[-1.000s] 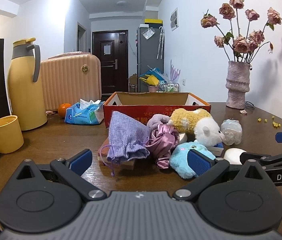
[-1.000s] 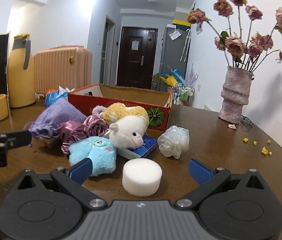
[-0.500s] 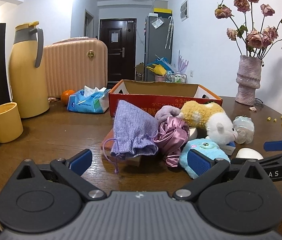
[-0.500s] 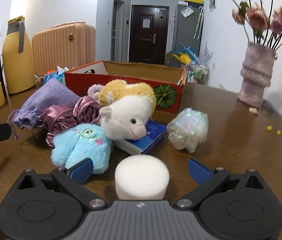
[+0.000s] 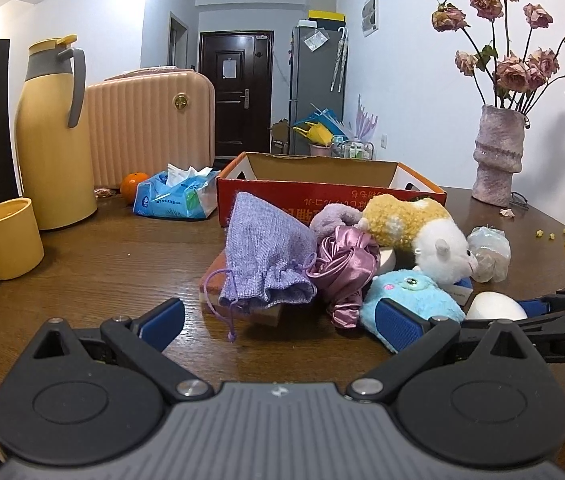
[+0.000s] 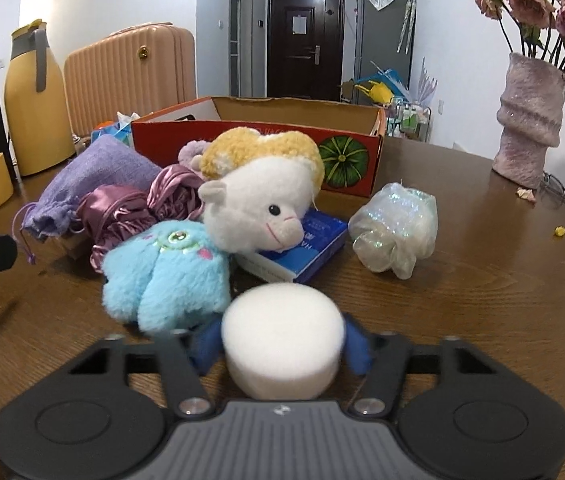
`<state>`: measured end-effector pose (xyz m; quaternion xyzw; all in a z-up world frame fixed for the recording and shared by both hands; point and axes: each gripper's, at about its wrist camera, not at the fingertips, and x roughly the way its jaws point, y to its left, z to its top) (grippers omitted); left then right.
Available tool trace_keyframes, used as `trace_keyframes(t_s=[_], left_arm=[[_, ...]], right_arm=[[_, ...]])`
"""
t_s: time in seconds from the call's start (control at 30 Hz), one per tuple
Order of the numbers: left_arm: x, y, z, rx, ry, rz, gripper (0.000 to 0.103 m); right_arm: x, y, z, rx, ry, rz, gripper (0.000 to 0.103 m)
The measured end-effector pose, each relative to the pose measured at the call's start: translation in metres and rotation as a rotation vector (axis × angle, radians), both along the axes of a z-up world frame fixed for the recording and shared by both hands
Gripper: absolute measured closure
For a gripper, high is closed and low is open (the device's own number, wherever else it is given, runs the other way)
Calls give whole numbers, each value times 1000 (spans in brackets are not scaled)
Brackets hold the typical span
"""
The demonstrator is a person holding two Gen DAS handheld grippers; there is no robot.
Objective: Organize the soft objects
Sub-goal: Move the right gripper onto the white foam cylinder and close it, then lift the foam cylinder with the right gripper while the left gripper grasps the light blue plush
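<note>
Right gripper (image 6: 282,346) closing on the white sponge (image 6: 281,338) — blue pads (image 6: 356,346) against both sides, blurred with motion, sponge low on the table (image 6: 482,300). Beyond it at 11 o'clock the blue plush (image 6: 166,272), at 12 the sheep (image 6: 258,200) lying on a blue book (image 6: 310,246), red box (image 6: 258,136) behind, clear bag (image 6: 396,232) at 1 o'clock. Left gripper (image 5: 280,322) wide open, empty — purple pouch (image 5: 264,256) at 12, satin cloth (image 5: 344,268) at 1.
</note>
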<state>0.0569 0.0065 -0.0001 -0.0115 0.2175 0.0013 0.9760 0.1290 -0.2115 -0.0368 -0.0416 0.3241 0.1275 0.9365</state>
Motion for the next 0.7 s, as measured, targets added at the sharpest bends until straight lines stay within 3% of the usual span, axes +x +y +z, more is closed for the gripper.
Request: trace_keyframes(t_s=[0.7], left_arm=[[7, -23, -5, 40, 51, -36, 0]], right_arm=[[-13, -33, 16, 98, -110, -134, 47]])
